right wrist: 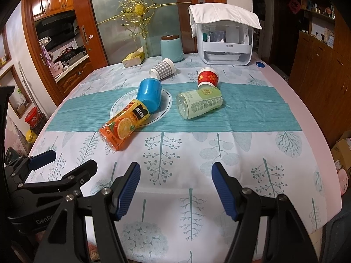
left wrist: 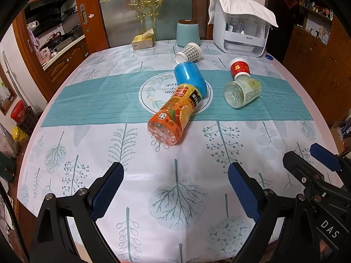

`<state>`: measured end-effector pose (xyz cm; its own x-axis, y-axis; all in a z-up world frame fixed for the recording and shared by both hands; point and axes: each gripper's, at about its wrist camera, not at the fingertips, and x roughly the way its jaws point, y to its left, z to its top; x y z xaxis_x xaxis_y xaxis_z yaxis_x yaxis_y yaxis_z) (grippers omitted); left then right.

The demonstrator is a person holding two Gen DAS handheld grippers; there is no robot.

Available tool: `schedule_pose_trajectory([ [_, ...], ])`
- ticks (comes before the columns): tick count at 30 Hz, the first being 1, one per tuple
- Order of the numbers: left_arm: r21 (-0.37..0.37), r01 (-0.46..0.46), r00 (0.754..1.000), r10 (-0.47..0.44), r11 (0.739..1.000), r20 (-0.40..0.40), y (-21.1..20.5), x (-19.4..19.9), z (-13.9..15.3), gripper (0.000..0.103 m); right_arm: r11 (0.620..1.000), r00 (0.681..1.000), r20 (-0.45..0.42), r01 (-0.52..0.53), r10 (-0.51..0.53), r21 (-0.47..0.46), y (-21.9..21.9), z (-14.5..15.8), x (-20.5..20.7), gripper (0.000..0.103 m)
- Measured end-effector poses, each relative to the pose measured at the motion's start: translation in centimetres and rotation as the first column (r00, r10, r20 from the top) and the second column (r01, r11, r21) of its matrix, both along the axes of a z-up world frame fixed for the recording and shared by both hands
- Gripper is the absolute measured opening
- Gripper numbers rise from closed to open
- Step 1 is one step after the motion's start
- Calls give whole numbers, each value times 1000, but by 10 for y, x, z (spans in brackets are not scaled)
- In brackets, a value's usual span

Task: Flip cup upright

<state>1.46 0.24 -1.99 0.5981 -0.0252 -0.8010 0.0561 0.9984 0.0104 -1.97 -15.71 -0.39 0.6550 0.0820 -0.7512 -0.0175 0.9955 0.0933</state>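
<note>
Two tools: the left tool point(left wrist: 175, 186) and the right tool point(right wrist: 175, 186) both hover over the near edge of the tabletop point(right wrist: 263, 144), side by side, well short of every cup.
Left tool: fingers spread wide, nothing between the pads, touching nothing.
Right tool: fingers spread wide too, empty, apart from all the objects.
Progress: by my reading nothing is done yet; no tipped cup stands upright, and the reach, the grasp and the turn are all left.
Orange juice bottle point(left wrist: 173, 116): nearest item, lying on its side just inside the teal band, base toward the near edge, its top end against the blue cup.
Blue cup point(left wrist: 190, 78): lying on its side at the tabletop's middle, on the round printed emblem, one end facing the cameras; whether that end is the mouth I cannot tell.
Green bottle point(right wrist: 198, 103): on its side toward the right edge, clear base facing the near edge.
Red cup point(right wrist: 208, 78): just behind the green bottle, seemingly mouth-down and touching it.
Checked cup point(right wrist: 163, 69): on its side behind the blue cup, toward the far edge.
Likely target: the blue cup seems the candidate, though the task names none.
Far edge: a pale blue canister point(right wrist: 172, 48) and a white appliance point(right wrist: 227, 43) under a cloth stand there.
</note>
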Motion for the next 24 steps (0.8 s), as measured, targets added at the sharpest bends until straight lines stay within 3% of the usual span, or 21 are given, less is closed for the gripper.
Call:
schedule_pose_trajectory([
  [13, 17, -9, 1000, 9, 1000, -1, 1, 22, 8, 95, 998, 999, -1, -51, 51, -23, 12, 4, 15, 68],
  [24, 80, 30, 997, -36, 996, 75, -3, 46, 28, 95, 997, 997, 33, -62, 64, -56, 12, 19, 35, 68],
])
